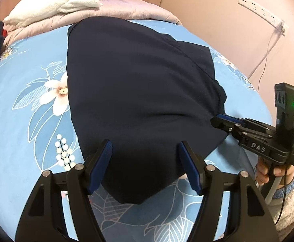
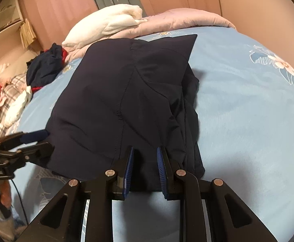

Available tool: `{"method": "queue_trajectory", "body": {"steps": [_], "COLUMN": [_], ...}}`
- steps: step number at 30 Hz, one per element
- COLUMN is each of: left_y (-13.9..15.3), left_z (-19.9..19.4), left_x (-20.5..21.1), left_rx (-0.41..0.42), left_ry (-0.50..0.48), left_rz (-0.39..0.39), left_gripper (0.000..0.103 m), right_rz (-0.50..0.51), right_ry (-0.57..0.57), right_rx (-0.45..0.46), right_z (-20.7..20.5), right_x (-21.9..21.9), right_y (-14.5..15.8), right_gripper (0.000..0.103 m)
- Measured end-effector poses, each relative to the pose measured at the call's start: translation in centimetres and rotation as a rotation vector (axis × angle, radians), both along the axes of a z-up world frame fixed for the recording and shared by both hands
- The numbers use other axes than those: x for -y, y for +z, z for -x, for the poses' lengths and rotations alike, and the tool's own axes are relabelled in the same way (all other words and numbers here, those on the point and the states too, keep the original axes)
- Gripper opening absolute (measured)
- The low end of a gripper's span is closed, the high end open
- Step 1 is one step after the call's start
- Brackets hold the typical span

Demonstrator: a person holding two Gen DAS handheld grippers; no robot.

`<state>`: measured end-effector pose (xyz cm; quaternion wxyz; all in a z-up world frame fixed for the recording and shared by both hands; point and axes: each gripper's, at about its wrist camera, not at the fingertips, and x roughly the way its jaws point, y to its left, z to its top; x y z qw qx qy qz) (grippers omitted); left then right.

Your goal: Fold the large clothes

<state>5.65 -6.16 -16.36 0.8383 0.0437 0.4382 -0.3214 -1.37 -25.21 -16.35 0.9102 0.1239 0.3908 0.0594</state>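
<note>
The navy garment (image 1: 139,92) lies on the blue flowered bedsheet (image 1: 22,121), already folded into a thick, compact block — we judge most of the folding done, with perhaps one last fold or a tidy-up left. Our left gripper (image 1: 145,165) hovers spread wide over its near corner, pinching nothing. Our right gripper (image 2: 145,169) has its jaws narrow at the near edge; we cannot tell whether cloth is pinched between them.
</note>
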Motion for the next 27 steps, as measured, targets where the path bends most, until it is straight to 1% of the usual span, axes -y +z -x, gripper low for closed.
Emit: {"method": "queue_trajectory", "body": {"steps": [2, 4, 6, 8, 10, 11, 13, 14, 17, 19, 20, 21, 22, 23, 24, 26, 27], "left_y": [0.5, 1.0, 1.3, 1.4, 1.2, 1.0, 0.6, 0.5, 0.4, 0.7, 0.9, 1.2, 1.5, 1.6, 1.7, 1.8, 1.8], "left_z": [0.5, 1.0, 1.5, 1.6, 1.5, 1.5, 1.4, 1.2, 1.0, 0.9, 1.0, 1.1, 1.1, 1.3, 1.3, 1.3, 1.1], "left_x": [-0.2, -0.4, -1.1, -1.8, -2.0, -1.9, -1.5, -1.3, -0.9, -1.3, -1.7, -2.3, -3.0, -3.8, -4.4, -5.8, -6.5], "left_rx": [0.008, 0.01, 0.012, -0.004, -0.017, -0.025, -0.032, -0.029, -0.022, -0.033, -0.042, -0.057, -0.069, -0.075, -0.075, -0.077, -0.082], "left_ry": [0.003, 0.007, 0.018, 0.032, 0.03, 0.031, 0.025, 0.019, 0.013, 0.018, 0.028, 0.038, 0.047, 0.063, 0.081, 0.117, 0.134], "left_rz": [-0.011, -0.009, 0.002, 0.027, 0.046, 0.043, 0.035, 0.028, 0.009, 0.02, 0.033, 0.06, 0.086, 0.104, 0.111, 0.127, 0.133], "left_gripper": [0.067, 0.067, 0.067, 0.067, 0.067, 0.067, 0.067, 0.067, 0.067, 0.068, 0.069, 0.07, 0.074, 0.078, 0.085, 0.086, 0.087], "right_rz": [-0.002, -0.01, -0.004, 0.0, 0.011, 0.02, 0.007, -0.003, -0.064, -0.105, -0.125, -0.151, -0.178, -0.196, -0.204, -0.218, -0.223], "right_ry": [-0.005, 0.014, 0.035, 0.052, 0.064, 0.058, 0.047, 0.041, 0.029, 0.026, 0.03, 0.035, 0.047, 0.055, 0.054, 0.041, 0.029], "right_rx": [0.001, 0.04, 0.076, 0.088, 0.077, 0.045, -0.007, -0.011, -0.001, -0.014, -0.02, -0.018, -0.005, 0.015, 0.033, 0.06, 0.065], "right_z": [0.4, 1.2, 2.0, 2.3, 2.1, 1.6, 0.7, 0.5, 0.6, 0.8, 0.9, 1.3, 1.9, 2.4, 2.8, 3.3, 3.5], "right_x": [-0.2, -0.5, -1.2, -1.8, -2.3, -2.5, -2.4, -2.3, -1.5, -1.1, -1.0, -0.8, -0.7, -0.5, -0.4, 0.1, 0.5], "right_y": [1.2, 2.4, 3.6, 3.8, 3.2, 2.2, 0.3, -0.4, -0.7, -0.5, -0.2, 0.3, 1.0, 1.5, 1.9, 2.7, 2.8], "right_gripper": [0.023, 0.023, 0.023, 0.024, 0.025, 0.025, 0.025, 0.025, 0.025, 0.026, 0.03, 0.039, 0.044, 0.054, 0.061, 0.068, 0.069]}}
